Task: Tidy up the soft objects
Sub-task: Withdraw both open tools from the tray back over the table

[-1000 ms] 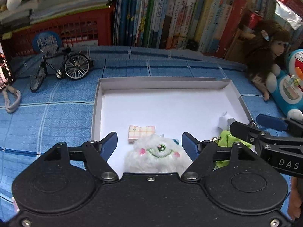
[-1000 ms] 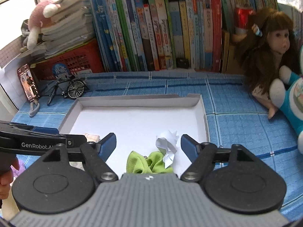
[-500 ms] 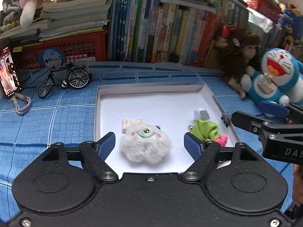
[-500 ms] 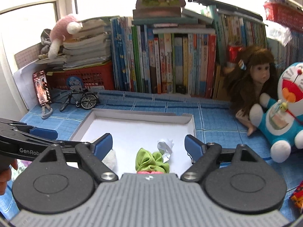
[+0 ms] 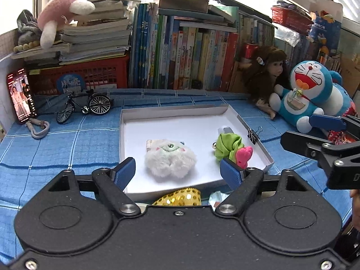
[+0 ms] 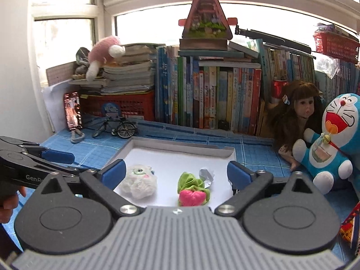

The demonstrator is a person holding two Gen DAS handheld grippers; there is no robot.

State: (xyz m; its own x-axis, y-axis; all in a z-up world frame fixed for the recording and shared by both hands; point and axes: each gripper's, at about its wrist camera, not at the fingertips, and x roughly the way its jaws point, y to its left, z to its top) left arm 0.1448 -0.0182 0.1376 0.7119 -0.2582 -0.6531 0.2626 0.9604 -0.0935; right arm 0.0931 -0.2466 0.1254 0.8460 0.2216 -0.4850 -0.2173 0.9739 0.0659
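Left wrist view: the white tray [image 5: 252,135] holds a fluffy white plush [image 5: 169,160] at centre and a green scrunchie [image 5: 229,145] with a pink piece [image 5: 244,155] at its right. A gold sequinned item [image 5: 180,196] lies outside the near rim, judged still to be sorted. The left gripper [image 5: 177,171] and right gripper [image 6: 176,173] have just been opening; both stand wide, nothing between them.

I see open white floor across the far half of the shallow white box [image 5: 173,113], and a clear lane between the white fluffy toy [image 5: 169,160] and the green scrunchie [image 5: 228,145]. A binder clip [image 5: 254,133] sticks up on its right wall. On the table to the right, the doll [image 6: 294,121] and blue cat plush [image 6: 333,139] crowd the edge; leftward, only a model bicycle [image 5: 84,105] stands near the books.
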